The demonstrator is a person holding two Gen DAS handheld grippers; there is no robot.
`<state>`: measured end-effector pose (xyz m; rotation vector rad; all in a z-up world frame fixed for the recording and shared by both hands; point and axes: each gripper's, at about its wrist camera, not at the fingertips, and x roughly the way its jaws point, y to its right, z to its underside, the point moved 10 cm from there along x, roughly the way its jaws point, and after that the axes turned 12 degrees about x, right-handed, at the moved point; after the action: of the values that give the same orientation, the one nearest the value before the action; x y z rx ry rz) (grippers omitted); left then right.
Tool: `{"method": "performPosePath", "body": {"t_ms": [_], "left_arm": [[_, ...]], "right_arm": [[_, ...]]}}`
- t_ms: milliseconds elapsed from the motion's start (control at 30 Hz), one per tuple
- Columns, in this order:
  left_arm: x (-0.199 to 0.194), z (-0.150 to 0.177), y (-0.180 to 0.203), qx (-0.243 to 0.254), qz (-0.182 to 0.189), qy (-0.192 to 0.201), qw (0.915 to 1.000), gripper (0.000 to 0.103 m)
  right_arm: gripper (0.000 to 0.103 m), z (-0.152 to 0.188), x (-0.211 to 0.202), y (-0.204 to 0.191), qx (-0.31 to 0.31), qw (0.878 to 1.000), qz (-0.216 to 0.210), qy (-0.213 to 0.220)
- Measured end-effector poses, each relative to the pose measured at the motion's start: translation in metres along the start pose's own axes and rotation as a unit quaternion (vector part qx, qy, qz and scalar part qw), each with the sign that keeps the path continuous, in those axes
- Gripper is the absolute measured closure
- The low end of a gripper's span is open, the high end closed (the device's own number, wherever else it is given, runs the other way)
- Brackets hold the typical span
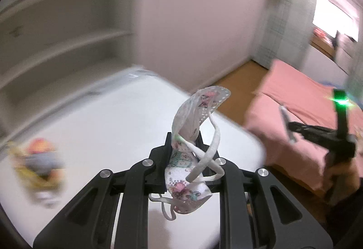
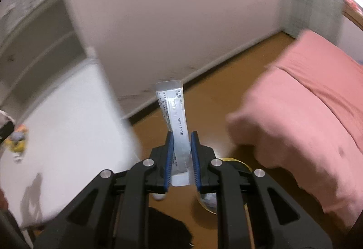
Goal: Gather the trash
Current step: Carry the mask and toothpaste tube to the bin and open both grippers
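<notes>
Crumpled white face mask with floral print and loose ear loops (image 1: 191, 147) sits clamped between the jaws of the left gripper (image 1: 185, 144), sticking up past the tips, lifted clear above the white tabletop (image 1: 109, 126) below it. Flat silver foil sachet with black printed text (image 2: 175, 122) is pinched upright in the right gripper (image 2: 181, 147), blue pads tight on both sides, brown wooden floor (image 2: 215, 99) beneath. Both views are motion-blurred. Step in hand looks like carry: both pieces picked, on the way to a bin. Left of the left gripper, a blurry orange-yellow wrapper-like item (image 1: 37, 163) lies on the tabletop, likely more trash. Pink bedding (image 2: 306, 117) lies right of the right gripper. A dark round shape under the right gripper may be a bin, can't tell. Next move calls for finding the bin, centring each gripper over it, then releasing.
</notes>
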<state>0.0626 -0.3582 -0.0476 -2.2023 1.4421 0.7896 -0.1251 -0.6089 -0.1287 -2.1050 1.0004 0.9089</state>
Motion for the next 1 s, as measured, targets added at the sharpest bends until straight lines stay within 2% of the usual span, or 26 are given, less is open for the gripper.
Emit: {"method": "performPosePath", "body": {"t_ms": [33,133,267,333,467,600,933,967,1000], "left_arm": [[0.015,-0.003,0.036,0.015,0.027,-0.004,0.9995,0.085],[0.048,-0.005,0.109,0.046,0.079,-0.019,0.9956,0.085],[0.085,0.005,0.184,0.077,0.130,-0.043,0.9876,0.085],[0.103,0.016,0.207,0.086,0.147,-0.058,0.9836,0.085],[0.130,0.027,0.233,0.109,0.156,-0.078,0.9786,0.085],[0.156,0.029,0.249,0.114,0.166,-0.092,0.9751,0.085],[0.187,0.030,0.266,0.115,0.175,-0.113,0.9713,0.085],[0.192,0.028,0.270,0.115,0.175,-0.114,0.9711,0.085],[0.195,0.028,0.272,0.115,0.175,-0.115,0.9709,0.085]], "right_arm": [[0.087,0.006,0.006,0.028,0.029,1.000,0.004,-0.007],[0.087,0.017,0.019,0.074,0.070,0.997,0.020,-0.015],[0.087,0.024,0.039,0.117,0.098,0.994,0.037,-0.031],[0.087,0.034,0.051,0.128,0.107,0.992,0.047,-0.043],[0.087,0.051,0.081,0.154,0.117,0.988,0.063,-0.077],[0.087,0.057,0.097,0.169,0.132,0.984,0.058,-0.102],[0.086,0.071,0.104,0.180,0.151,0.980,0.043,-0.120],[0.085,0.071,0.104,0.179,0.155,0.980,0.039,-0.122],[0.078,0.072,0.105,0.178,0.158,0.979,0.037,-0.125]]}}
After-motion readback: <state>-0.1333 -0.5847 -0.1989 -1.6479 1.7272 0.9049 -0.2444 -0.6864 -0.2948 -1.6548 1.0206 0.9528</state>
